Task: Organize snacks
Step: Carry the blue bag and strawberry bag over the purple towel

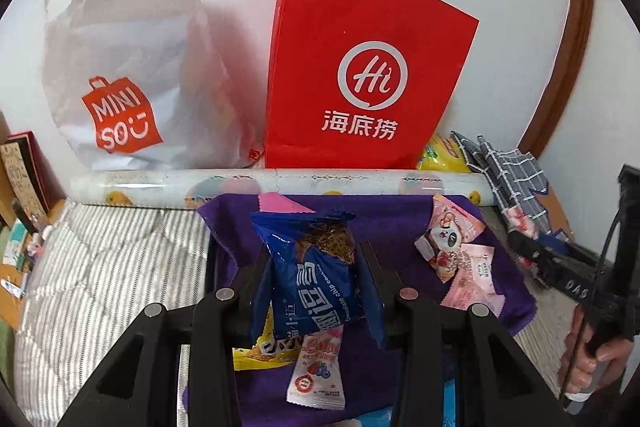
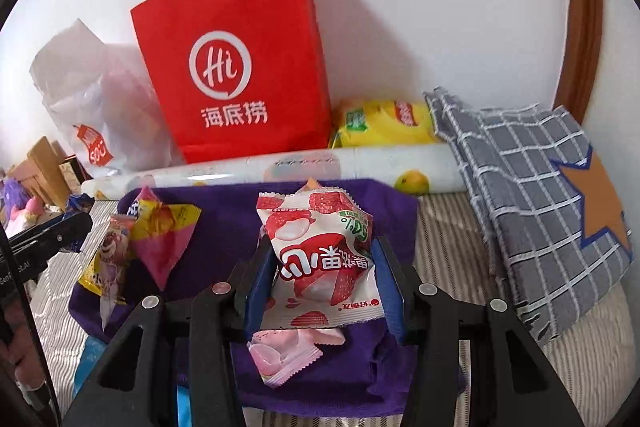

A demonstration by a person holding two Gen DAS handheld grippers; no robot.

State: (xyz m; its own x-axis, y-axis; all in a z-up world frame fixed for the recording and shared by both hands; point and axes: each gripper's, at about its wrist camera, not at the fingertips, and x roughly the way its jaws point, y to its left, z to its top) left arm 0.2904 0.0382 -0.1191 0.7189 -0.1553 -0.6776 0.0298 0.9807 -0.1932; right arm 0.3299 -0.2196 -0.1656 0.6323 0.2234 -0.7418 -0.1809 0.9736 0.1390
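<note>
My left gripper [image 1: 316, 267] is shut on a blue chocolate-chip cookie packet [image 1: 316, 275] and holds it above the purple cloth [image 1: 384, 223]. Under it lie a pink-and-white snack packet [image 1: 318, 371] and a yellow packet [image 1: 256, 351]. Pink packets [image 1: 460, 251] lie to the right on the cloth. My right gripper [image 2: 320, 263] is shut on a white-and-red lychee snack packet [image 2: 320, 255] above the purple cloth [image 2: 224, 227]. A pale pink packet [image 2: 284, 355] lies below it. A pink-yellow packet [image 2: 164, 239] and a bear-printed packet [image 2: 110, 259] lie at the left.
A red paper bag [image 1: 360, 67] and a white Miniso bag [image 1: 120, 67] stand against the wall behind a rolled printed sheet [image 1: 280, 183]. The red bag shows in the right wrist view too [image 2: 236, 67]. A yellow tea box [image 2: 384, 123] and grey checked cloth [image 2: 532, 187] lie at the right.
</note>
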